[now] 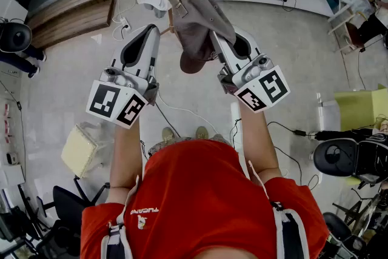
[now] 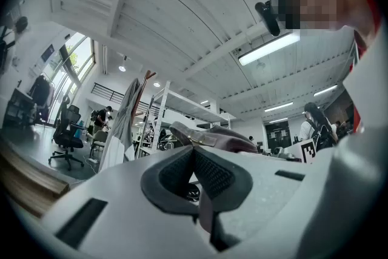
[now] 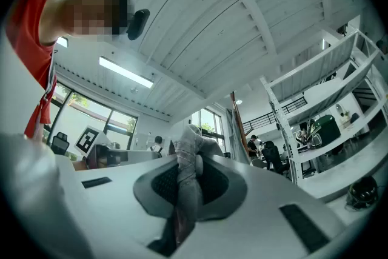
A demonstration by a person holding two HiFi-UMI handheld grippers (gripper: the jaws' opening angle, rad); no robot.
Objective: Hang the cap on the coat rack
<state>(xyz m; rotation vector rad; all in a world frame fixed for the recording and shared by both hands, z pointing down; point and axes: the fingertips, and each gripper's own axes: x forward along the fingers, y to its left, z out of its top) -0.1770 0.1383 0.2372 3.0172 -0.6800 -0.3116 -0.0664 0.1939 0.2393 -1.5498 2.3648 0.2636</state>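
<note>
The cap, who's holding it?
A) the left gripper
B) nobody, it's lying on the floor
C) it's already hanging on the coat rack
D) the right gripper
D: in the right gripper view, the right gripper has its jaws pinched on a fold of the grey cap. The head view shows the cap draped over that gripper, up off the floor.

I held my bare left forearm [image 1: 124, 148] out toward 11 o'clock and my bare right forearm [image 1: 257, 136] toward 1 o'clock. The white-shelled left gripper [image 2: 194, 151] tilted slightly up, its dark pads [image 2: 213, 174] pressed together. The matching right gripper [image 3: 182, 161] tilted higher, clamped on the grey fabric cap [image 1: 203, 18].
</note>
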